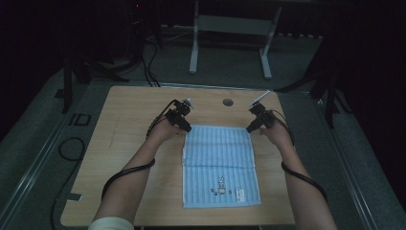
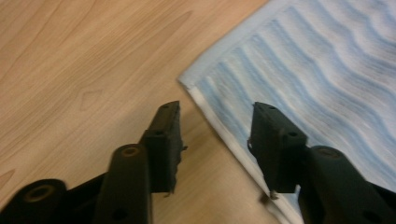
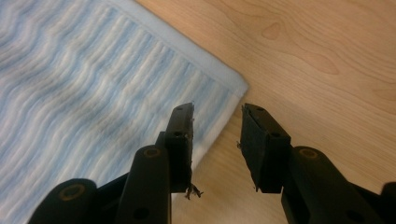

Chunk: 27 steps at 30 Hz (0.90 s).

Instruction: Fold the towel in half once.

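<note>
A light blue striped towel [image 1: 220,163] lies flat on the wooden table [image 1: 129,143], with a small animal print near its front edge. My left gripper [image 1: 186,128] hovers at the towel's far left corner. In the left gripper view, this gripper [image 2: 217,116] stands open, one jaw over bare wood and the other over the towel [image 2: 317,70], straddling its hem. My right gripper [image 1: 250,128] is at the far right corner. In the right gripper view it [image 3: 217,116] is open too, straddling the edge of the towel [image 3: 93,79]. Neither pair of pads presses on the cloth.
A round hole [image 1: 228,102] sits in the table's far edge between the grippers. Beyond the table stand the white legs of a frame [image 1: 194,52]. Black cables trail from both forearms, and another loops on the floor at the left [image 1: 67,148].
</note>
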Each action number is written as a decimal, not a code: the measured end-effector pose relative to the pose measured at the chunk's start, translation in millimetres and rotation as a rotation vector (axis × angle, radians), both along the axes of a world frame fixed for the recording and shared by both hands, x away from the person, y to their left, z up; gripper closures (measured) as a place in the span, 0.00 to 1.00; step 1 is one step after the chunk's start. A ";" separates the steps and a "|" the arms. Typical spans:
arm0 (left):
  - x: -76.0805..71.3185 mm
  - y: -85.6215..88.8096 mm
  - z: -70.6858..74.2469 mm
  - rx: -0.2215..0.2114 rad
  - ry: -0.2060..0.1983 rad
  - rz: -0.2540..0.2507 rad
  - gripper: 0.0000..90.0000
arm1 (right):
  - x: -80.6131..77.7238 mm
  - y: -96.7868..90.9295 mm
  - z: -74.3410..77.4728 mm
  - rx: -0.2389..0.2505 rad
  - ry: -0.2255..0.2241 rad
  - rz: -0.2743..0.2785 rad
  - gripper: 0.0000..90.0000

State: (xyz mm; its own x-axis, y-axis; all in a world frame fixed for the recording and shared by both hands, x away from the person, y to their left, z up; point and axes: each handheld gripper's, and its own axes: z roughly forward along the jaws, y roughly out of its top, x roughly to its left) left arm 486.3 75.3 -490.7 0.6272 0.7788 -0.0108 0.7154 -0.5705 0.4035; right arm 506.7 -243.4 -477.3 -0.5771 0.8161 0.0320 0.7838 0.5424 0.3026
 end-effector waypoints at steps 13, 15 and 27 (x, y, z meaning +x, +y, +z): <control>14.9 -16.8 -28.3 -0.036 0.028 0.036 0.53 | 15.7 5.9 -35.6 -0.045 0.025 -0.043 0.69; 15.5 -19.2 -31.0 -0.027 0.016 0.041 0.53 | 17.0 7.8 -40.2 -0.053 0.038 -0.041 0.68; 13.5 -24.3 -36.4 -0.013 0.005 -0.006 0.60 | 13.8 18.1 -40.3 -0.070 0.026 -0.010 0.92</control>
State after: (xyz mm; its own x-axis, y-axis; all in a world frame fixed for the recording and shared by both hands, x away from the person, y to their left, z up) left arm 499.8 51.0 -527.1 0.6318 0.7748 -0.0237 0.7138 -0.5696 0.4075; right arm 520.4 -225.3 -517.6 -0.5685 0.8226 -0.0104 0.7964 0.5535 0.2435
